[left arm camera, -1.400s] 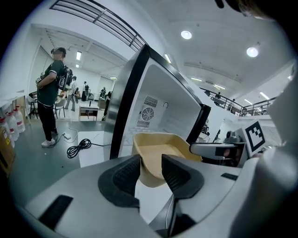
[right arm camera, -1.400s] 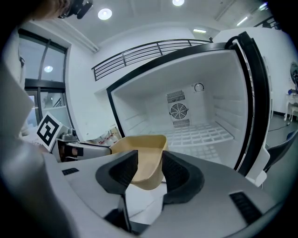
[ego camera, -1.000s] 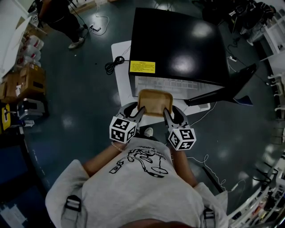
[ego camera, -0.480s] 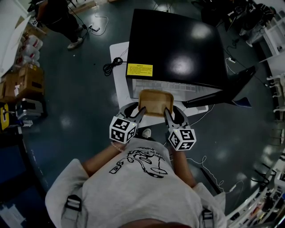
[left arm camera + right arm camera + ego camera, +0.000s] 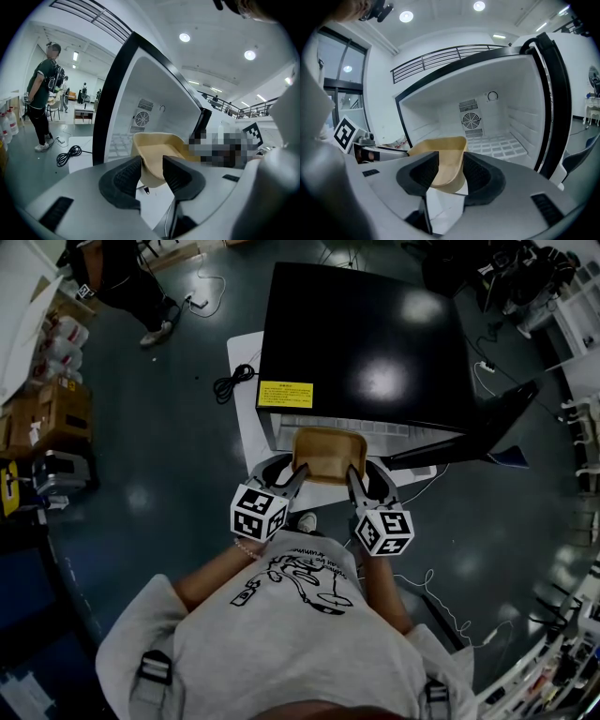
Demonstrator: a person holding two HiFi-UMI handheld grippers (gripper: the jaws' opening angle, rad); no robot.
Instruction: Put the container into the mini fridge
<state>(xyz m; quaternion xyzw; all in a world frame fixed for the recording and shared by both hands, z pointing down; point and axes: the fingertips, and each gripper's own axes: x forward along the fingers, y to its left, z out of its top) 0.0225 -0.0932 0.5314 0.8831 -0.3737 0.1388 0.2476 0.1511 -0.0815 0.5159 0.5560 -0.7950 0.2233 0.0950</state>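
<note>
A shallow tan container (image 5: 327,454) hangs in the air just in front of the open black mini fridge (image 5: 366,343). My left gripper (image 5: 293,472) is shut on its left rim, and my right gripper (image 5: 352,473) is shut on its right rim. In the left gripper view the container (image 5: 157,151) sits between the dark jaws, with the left gripper (image 5: 152,165) closed on its wall. In the right gripper view the container (image 5: 443,159) is pinched by the right gripper (image 5: 451,168), and the white fridge interior (image 5: 497,140) with a fan lies behind it.
The fridge door (image 5: 473,427) stands open to the right. A white mat (image 5: 248,381) lies under the fridge, with a coiled black cable (image 5: 231,382) at its left. A person (image 5: 127,282) stands far left. Boxes (image 5: 47,413) line the left side.
The container and both grippers hold about the same place in view, while the fridge has shifted slightly left and nearer.
</note>
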